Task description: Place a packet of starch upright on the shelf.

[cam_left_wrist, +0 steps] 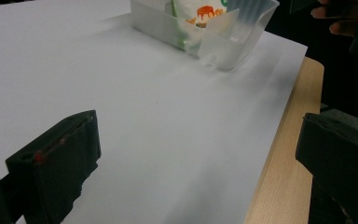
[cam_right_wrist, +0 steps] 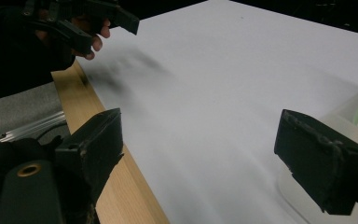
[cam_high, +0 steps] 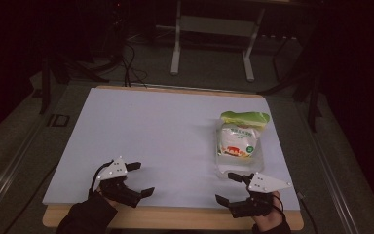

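I note the snack packet [cam_high: 237, 140] standing in the clear plastic tray [cam_high: 255, 164]. Right hand-held gripper [cam_high: 228, 187] sits just beside the tray, jaws spread; left hand-held gripper [cam_high: 141, 178] well apart from it, jaws spread.

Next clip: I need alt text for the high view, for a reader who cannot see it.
Two hand-held tools, the left tool and the right tool, rest open at the near edge of a white sheet on a wooden table. Just beyond the right tool, a clear plastic container holds a green-and-white food packet.
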Tool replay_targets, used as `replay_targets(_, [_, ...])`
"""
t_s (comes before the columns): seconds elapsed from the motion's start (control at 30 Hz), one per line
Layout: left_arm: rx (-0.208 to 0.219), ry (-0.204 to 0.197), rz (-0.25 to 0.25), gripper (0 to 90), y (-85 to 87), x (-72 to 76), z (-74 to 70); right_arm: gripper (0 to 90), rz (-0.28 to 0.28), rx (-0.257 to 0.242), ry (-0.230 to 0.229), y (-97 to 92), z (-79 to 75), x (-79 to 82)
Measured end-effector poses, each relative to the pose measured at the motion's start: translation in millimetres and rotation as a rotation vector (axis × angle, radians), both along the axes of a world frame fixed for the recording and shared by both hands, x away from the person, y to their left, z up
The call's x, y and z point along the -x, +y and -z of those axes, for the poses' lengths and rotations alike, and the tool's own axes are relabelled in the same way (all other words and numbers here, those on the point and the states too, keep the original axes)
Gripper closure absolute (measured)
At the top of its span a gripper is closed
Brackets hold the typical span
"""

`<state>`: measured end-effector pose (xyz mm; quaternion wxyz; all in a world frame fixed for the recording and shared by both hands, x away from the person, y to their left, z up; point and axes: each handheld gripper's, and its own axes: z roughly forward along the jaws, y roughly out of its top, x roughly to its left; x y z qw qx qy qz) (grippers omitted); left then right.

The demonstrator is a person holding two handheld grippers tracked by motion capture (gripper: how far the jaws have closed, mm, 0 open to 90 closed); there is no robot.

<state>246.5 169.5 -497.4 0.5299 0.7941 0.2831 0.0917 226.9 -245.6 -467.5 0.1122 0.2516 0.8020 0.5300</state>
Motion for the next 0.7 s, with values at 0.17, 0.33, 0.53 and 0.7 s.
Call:
replay_targets(0.17, [-0.003,-0.003,0.007,0.5,-0.4,0.5,0.6,15.1,0.031,0.011,-0.006,-8.7,3.2,4.0])
replay_targets(0.33, [-0.010,-0.001,0.009,0.5,-1.6,-0.5,3.1,15.2,0.050,0.009,-0.013,-15.3,4.2,5.0])
replay_targets(0.53, [-0.004,-0.004,0.008,0.5,-0.8,-0.3,4.7,15.2,0.054,0.012,-0.010,-16.8,5.9,2.3])
replay_targets(0.7, [0.007,-0.007,0.004,0.5,0.9,0.2,4.9,15.2,0.057,0.011,-0.011,-17.3,5.7,1.7])
